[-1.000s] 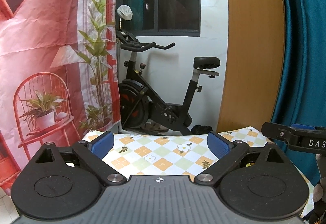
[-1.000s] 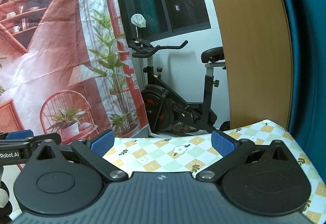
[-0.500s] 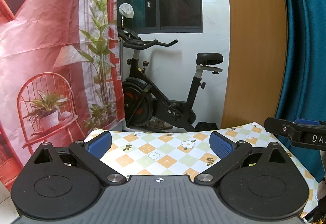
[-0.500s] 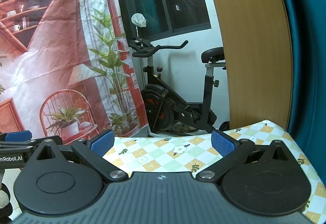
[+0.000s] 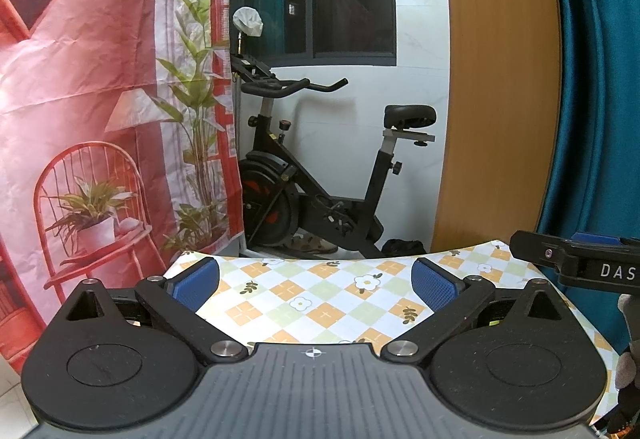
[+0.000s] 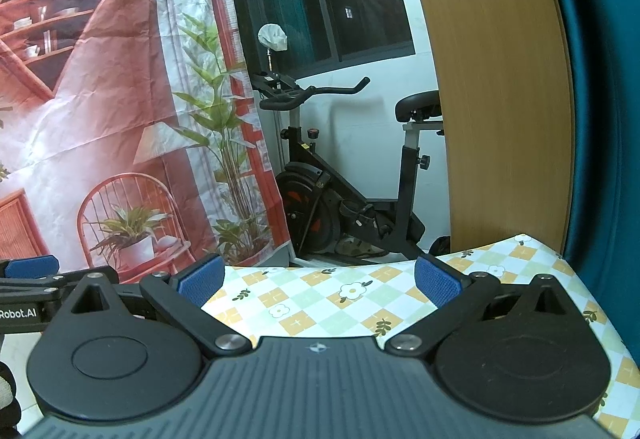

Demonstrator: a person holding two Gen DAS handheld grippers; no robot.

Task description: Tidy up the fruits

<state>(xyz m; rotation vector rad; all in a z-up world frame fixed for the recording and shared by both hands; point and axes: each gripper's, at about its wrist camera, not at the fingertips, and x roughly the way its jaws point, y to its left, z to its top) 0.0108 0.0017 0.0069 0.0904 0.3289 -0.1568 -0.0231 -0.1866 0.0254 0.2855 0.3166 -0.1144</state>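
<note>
I see no fruit in either view, so I cannot tell where any lies. Both my grippers, left gripper and right gripper, hover with jaws wide over the bench in its flowered check cloth; one exercise bike stands beyond

table covered by a checked cloth of orange, pale green and white squares with small flower and leaf prints, far edge toward the room
</note>
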